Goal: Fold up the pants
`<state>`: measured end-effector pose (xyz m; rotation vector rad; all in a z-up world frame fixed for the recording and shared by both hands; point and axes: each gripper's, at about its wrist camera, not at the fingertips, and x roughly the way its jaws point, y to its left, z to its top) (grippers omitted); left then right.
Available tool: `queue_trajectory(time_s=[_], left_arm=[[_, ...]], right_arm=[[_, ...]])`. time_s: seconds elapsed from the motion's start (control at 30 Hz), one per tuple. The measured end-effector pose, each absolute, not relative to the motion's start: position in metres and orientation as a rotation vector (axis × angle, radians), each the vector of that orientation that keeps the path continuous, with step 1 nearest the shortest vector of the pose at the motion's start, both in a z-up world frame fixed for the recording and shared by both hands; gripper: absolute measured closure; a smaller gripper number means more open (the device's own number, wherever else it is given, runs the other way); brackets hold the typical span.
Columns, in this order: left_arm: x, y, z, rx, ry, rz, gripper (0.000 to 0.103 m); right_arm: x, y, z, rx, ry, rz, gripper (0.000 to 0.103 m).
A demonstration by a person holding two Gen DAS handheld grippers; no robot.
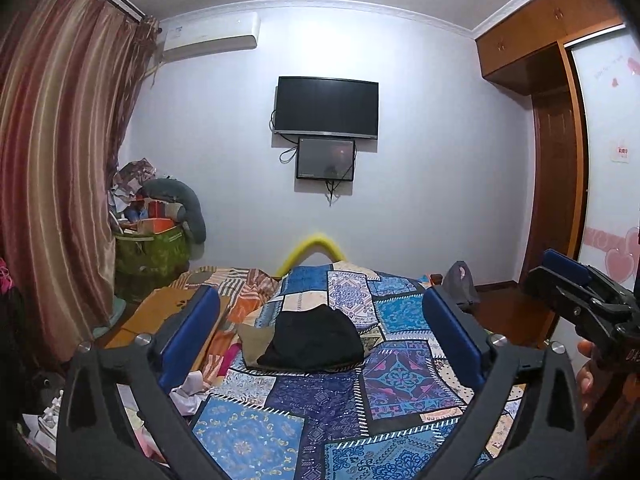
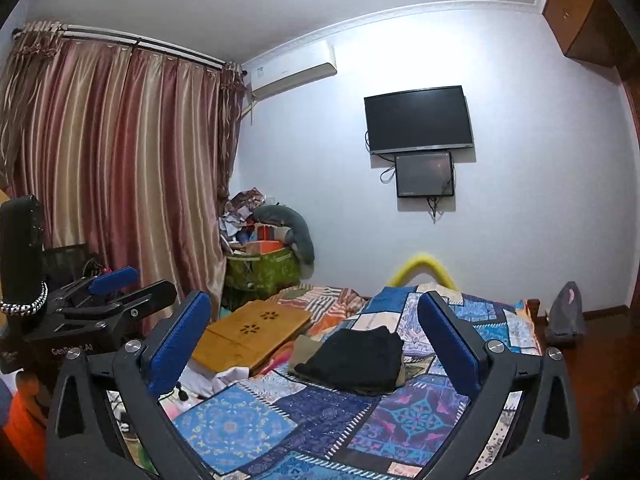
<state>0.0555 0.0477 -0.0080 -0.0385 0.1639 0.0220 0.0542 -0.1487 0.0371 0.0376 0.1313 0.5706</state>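
Black pants (image 1: 316, 338) lie folded in a compact pile on top of a folded tan garment (image 1: 256, 346), on the blue patchwork bedspread (image 1: 320, 408). The pile also shows in the right wrist view (image 2: 356, 360). My left gripper (image 1: 320, 328) is open and empty, held above the bed short of the pile. My right gripper (image 2: 316, 336) is open and empty, also held back from the pile. The right gripper shows at the right edge of the left wrist view (image 1: 580, 292). The left gripper shows at the left of the right wrist view (image 2: 116, 292).
A wooden lap tray (image 2: 252, 334) lies on the bed left of the pile. Loose white and pink clothes (image 2: 216, 380) lie near the bed's left edge. A green storage bag (image 2: 264, 272) stands by the curtain (image 2: 120, 160). A grey bag (image 2: 566, 312) sits on the floor at right.
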Motion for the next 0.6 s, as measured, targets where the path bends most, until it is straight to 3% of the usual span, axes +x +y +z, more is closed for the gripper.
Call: queue_trajectory(time_s=[0.6], left_arm=[[0.0606,0.0386,-0.0143,-0.031,0.177,0.013,0.001]], right_arm=[[0.0586,-0.1538,0.0353,0.04,0.169,0.558,0.0]])
